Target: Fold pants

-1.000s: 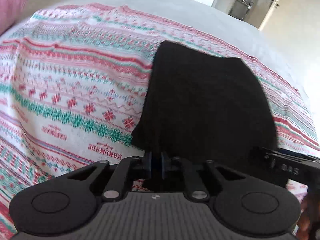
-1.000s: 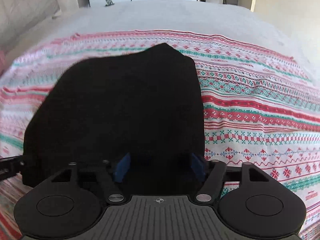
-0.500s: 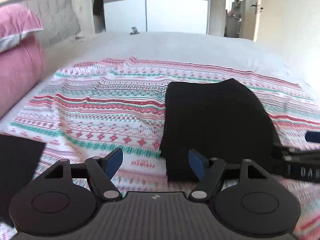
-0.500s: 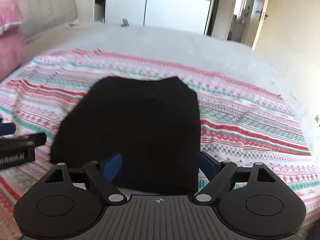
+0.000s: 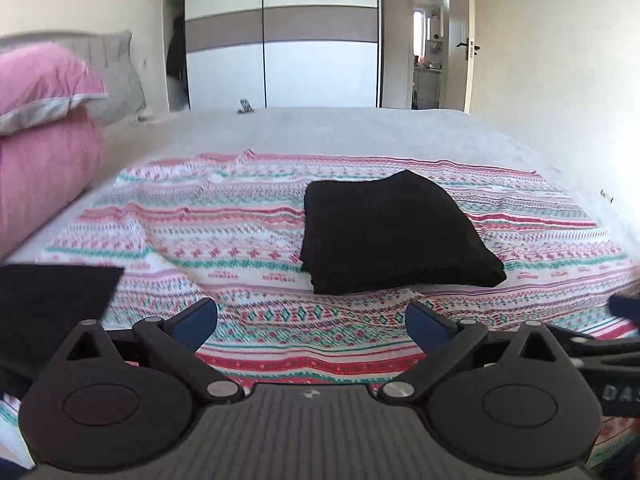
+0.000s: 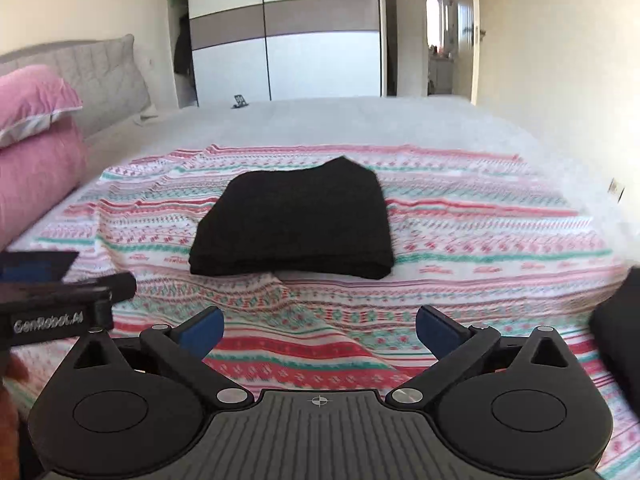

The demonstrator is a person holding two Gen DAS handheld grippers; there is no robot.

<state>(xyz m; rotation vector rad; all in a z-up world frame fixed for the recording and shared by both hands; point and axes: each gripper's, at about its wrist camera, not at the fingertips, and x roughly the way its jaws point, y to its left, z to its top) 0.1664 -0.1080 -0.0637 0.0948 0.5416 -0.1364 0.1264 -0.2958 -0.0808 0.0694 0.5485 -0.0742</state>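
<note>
The black pants lie folded into a thick rectangle on the patterned red, green and white blanket; the right wrist view shows the same pants in the middle of the blanket. My left gripper hovers well short of them, its jaws opening wide with only blanket between the blue pads. My right gripper is likewise back from the pants, jaws opening, nothing between them. The left gripper's body shows at the right view's left edge.
Pink pillows and a grey headboard stand at the left. A dark flat shape lies at the lower left and another dark thing at the right edge. White wardrobe doors and an open doorway lie beyond the bed.
Both grippers let go of the pants, spread their jaws wide and pulled back and up. The pants now lie folded on the blanket, farther away in both views.
</note>
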